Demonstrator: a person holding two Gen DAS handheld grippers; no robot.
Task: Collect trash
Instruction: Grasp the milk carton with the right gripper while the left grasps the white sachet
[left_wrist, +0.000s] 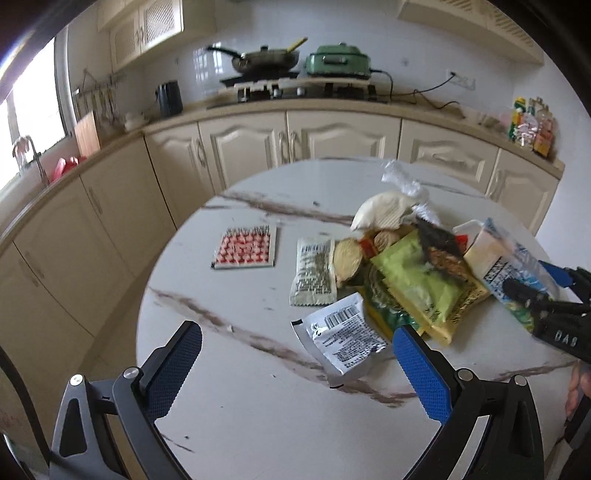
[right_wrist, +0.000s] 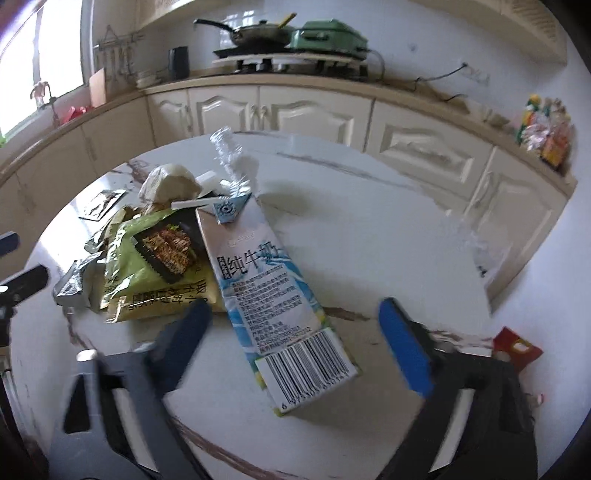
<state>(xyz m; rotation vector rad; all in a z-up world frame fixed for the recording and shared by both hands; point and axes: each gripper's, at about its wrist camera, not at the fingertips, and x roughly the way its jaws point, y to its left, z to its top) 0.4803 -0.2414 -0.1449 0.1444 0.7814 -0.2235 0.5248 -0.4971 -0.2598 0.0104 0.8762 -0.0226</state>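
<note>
- Right tool (right_wrist: 295, 332): fingers spread, straddling the near end of the milk carton (right_wrist: 275, 295); pads not yet touching it.
- Left tool (left_wrist: 295, 363): fingers spread, empty, above the silver sachet (left_wrist: 341, 338).
- Trash: wrappers heaped on the marble surface (left_wrist: 258, 424) at 1 o'clock in the left view; green bag (left_wrist: 417, 284) underneath, carton leaning on its edge at 3 o'clock.
- Strays: a sachet (left_wrist: 314, 275) at 12 o'clock, a red scrap (right_wrist: 517, 347) at 3 o'clock in the right view.
- Risk: the carton lies skewed between the fingers, so closing may twist it loose.
- Risk: lifting it could drag the bag and scatter the heap.
</note>
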